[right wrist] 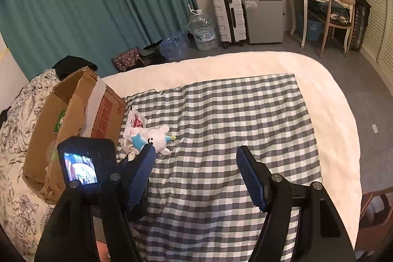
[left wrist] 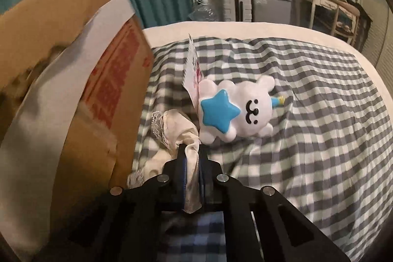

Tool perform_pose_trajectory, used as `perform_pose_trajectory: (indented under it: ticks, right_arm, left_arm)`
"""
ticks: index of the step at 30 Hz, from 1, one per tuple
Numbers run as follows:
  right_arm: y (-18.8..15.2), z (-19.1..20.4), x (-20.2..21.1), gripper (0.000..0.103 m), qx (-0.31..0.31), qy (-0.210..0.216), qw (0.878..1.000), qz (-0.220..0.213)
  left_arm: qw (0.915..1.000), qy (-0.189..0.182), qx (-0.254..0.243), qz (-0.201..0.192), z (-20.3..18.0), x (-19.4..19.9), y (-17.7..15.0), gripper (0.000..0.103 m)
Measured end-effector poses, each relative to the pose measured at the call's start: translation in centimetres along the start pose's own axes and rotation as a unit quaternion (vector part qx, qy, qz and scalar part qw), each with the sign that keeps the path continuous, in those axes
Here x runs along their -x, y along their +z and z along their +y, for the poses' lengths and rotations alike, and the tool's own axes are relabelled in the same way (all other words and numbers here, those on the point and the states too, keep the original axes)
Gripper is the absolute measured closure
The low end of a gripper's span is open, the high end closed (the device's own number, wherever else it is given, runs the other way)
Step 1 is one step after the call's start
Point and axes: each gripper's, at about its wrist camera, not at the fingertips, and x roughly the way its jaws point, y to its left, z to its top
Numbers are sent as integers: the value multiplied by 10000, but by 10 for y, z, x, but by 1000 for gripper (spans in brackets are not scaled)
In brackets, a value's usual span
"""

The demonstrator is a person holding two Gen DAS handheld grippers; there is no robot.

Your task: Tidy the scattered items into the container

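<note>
While we had the cream lace-trimmed cloth (left wrist: 172, 129) pinched in the closed left gripper (left wrist: 192, 151) beside the cardboard box (left wrist: 81, 80), little looked finished: we could not see the box's contents, and the white plush toy (right wrist: 153, 136) and red-printed packet (right wrist: 134, 123) lay on the checked cloth (right wrist: 221, 127) near its left edge. Our right gripper (right wrist: 196, 156) hovered high, jaws wide and empty.

The box (left wrist: 73, 80) left of the left gripper (left wrist: 192, 151) is blurred and cut off by the frame; its inside is hidden. The packet (left wrist: 192, 65) ahead is half behind the toy (left wrist: 235, 109).
</note>
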Motion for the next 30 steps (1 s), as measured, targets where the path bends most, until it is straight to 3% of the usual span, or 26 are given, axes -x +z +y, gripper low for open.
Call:
perform_pose_trajectory:
  ticks: [8, 15, 20, 30]
  right_arm:
    - [4, 4, 5, 34, 108, 282, 9995, -19]
    - [4, 23, -20, 29, 376, 623, 9973, 51]
    - [2, 39, -57, 23, 497, 901, 9943, 289]
    - [-6, 66, -135, 21, 996, 474, 9917, 654]
  left_arm:
    - [9912, -766, 1025, 324, 23, 27, -23, 96]
    - [9824, -959, 1575, 292, 42, 55, -19, 96]
    - [9859, -805, 1463, 120, 36, 57, -26, 96]
    - [9854, -495, 1618, -212, 31, 53, -29, 96]
